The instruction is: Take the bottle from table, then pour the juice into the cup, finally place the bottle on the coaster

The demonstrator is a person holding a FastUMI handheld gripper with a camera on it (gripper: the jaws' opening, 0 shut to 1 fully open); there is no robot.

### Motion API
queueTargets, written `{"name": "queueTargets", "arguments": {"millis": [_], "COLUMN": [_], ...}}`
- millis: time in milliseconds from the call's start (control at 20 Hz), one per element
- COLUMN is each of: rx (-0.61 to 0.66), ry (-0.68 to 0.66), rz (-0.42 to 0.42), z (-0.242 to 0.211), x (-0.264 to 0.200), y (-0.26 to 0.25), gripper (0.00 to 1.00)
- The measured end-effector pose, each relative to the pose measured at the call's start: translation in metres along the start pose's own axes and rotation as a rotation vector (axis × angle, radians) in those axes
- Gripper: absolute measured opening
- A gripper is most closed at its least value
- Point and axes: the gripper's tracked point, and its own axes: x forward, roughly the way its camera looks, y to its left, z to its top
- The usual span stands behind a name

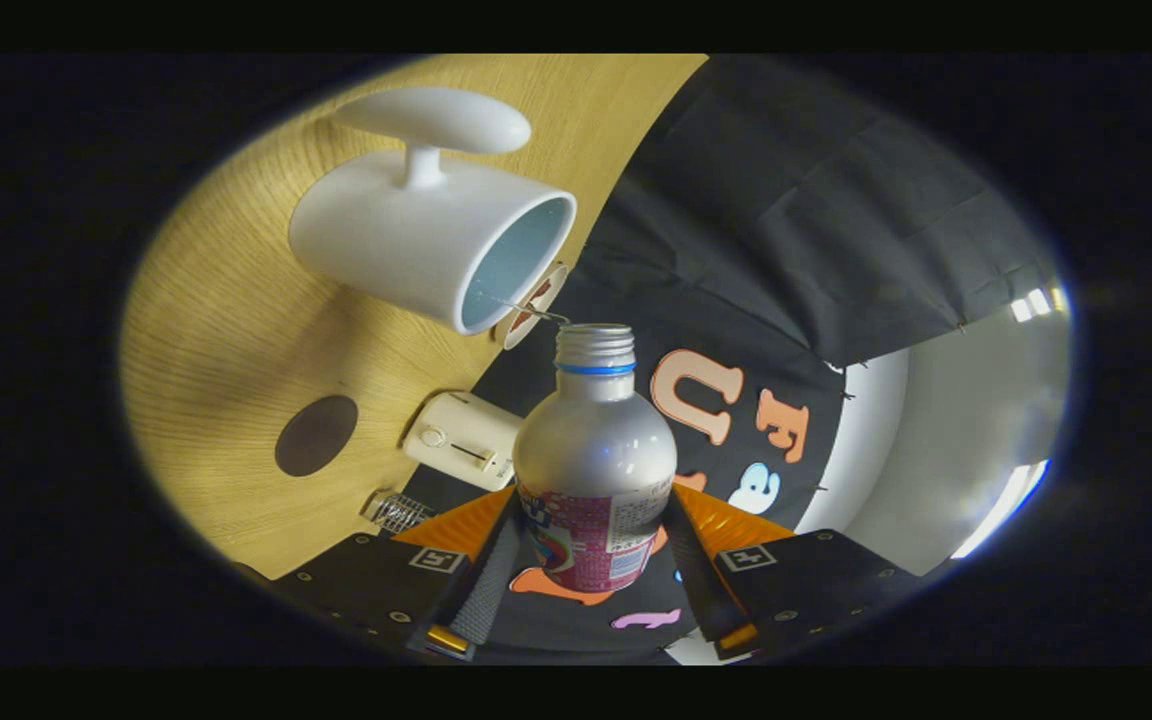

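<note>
Dim booth, bright window glare, fisheye-warped edges, sharp centre

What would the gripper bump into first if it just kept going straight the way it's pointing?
Probably the white cup. The gripper is shut on the bottle, whose open mouth leads the way and sits just short of the cup's rim. Depth is hard to judge, so it might slip past toward the black cloth.

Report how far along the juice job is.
Done: the bottle is off the table, clamped between both fingers of the gripper. In hand: the pour. The view is tipped, and the bottle's open mouth sits just beside the white cup's rim; I can't make out any juice flowing. Left: finishing the pour, then setting the bottle on the dark round coaster, which lies bare on the table.
</note>
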Motion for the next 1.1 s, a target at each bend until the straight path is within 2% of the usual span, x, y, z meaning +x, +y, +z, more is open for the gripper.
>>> {"name": "queueTargets", "arguments": {"millis": [300,550,700,850,1100], "rx": [0.039,0.222,0.374,0.588,0.952], "ry": [-0.002,0.01,0.018,0.046,0.106], "rz": [0.02,0.106,0.141,0.174,0.085], "z": [0.005,0.007,0.008,0.003,-0.029], "x": [-0.004,-0.006,-0.008,-0.005,0.006], "y": [0.009,0.032,0.036,0.038,0.002], "gripper": [0.77,0.77,0.77,0.77,0.77]}}
